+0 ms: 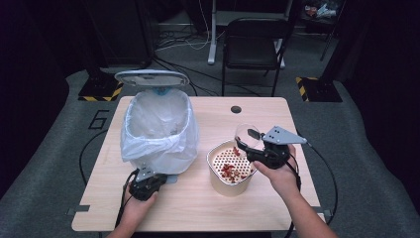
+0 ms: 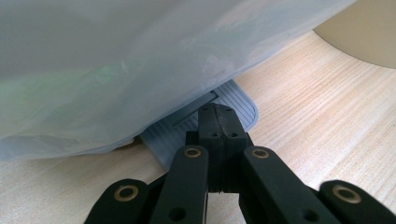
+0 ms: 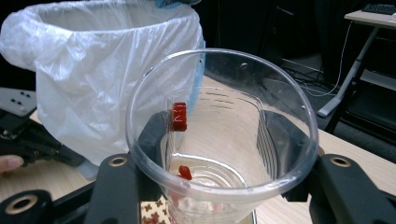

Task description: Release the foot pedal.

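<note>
A bin lined with a white plastic bag [image 1: 158,129] stands at the table's left with its lid [image 1: 152,78] raised. My left gripper [image 1: 157,179] is shut, and its tips [image 2: 218,116] rest on the bin's grey ribbed pedal [image 2: 240,100]. My right gripper [image 1: 255,148] is shut on a clear plastic cup [image 1: 246,135], tilted over a beige strainer bowl [image 1: 213,153] holding red pieces [image 1: 229,170]. In the right gripper view the cup [image 3: 233,116] sits between the jaws of the right gripper [image 3: 219,154], with a few red bits [image 3: 179,116] stuck inside it.
A round hole [image 1: 236,109] is in the table's far edge. A black chair [image 1: 255,44] and cables stand on the floor behind the table. The bag [image 2: 116,60] hangs low over the pedal.
</note>
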Tool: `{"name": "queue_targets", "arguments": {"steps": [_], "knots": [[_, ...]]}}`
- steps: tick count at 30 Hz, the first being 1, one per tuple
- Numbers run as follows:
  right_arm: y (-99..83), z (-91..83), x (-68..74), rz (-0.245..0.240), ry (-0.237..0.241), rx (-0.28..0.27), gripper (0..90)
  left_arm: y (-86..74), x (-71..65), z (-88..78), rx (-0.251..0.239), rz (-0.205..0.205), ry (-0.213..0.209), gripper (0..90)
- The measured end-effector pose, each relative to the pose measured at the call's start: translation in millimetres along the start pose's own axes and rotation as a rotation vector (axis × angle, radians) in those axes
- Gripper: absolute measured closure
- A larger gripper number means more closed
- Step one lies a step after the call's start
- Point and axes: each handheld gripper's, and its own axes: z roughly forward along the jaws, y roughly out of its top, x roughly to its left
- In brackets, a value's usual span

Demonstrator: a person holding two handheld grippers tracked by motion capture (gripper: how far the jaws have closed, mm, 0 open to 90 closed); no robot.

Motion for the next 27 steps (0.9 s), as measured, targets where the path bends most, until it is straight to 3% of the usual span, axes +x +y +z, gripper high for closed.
{"name": "queue_targets", "arguments": {"steps": [7,15,24,27], "knots": [[2.5,3.1,1.5,0.057,0.017,-0.032,45.6,0.0,0.2,0.0,0.001,-0.001,-0.001,90.0],[14.2,6.7,7.6,0.044,0.026,-0.058,45.7,0.0,-0.2,0.0,0.001,-0.001,0.000,90.0],[42.2,10.7,19.2,0.035,0.069,-0.108,45.7,0.1,0.0,0.0,0.001,-0.001,-0.001,90.0],[50.3,13.5,22.2,0.051,0.093,-0.130,45.8,0.1,0.1,0.0,0.001,-0.001,-0.002,90.0]]}}
